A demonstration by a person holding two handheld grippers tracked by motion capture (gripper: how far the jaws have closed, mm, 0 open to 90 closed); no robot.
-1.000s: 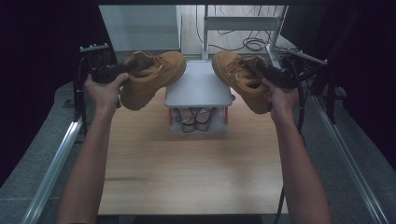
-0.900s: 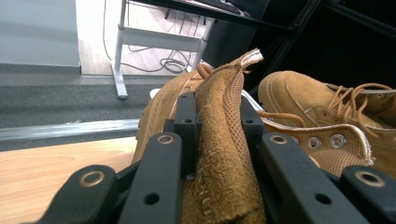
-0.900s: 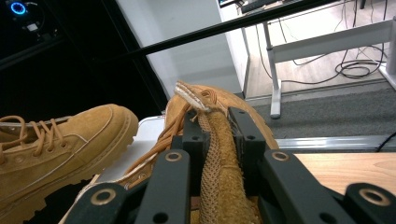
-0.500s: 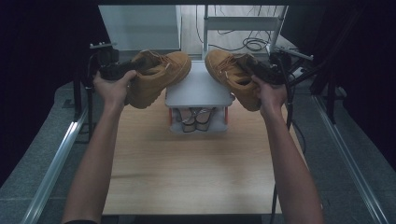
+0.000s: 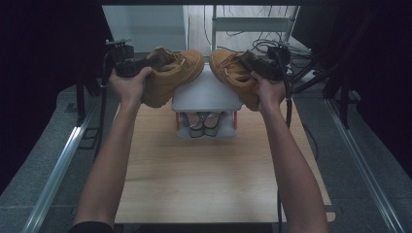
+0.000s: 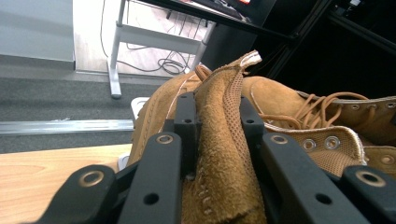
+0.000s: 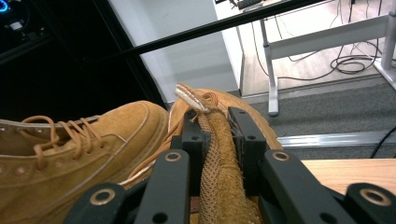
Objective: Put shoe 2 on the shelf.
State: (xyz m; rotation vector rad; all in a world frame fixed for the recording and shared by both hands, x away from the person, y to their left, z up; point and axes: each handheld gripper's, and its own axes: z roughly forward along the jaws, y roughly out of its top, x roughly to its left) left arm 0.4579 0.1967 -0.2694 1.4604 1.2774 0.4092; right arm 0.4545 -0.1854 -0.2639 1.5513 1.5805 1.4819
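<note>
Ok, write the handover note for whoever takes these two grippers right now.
Left gripper: shut on the left boot, clamped on its collar.
Right gripper: shut on the right boot, same kind of grip.
Both tan boots hang in the air, toes facing each other, over the white shoe rack at the far end of the table. A pair of shoes sits on the rack's lower shelf.
Done: both boots picked up.
Left: probably set them on the rack's top and release.

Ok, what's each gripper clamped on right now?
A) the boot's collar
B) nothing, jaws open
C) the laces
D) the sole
A: the left gripper pinches the left boot at its collar, and the right gripper pinches the right boot likewise.
</note>
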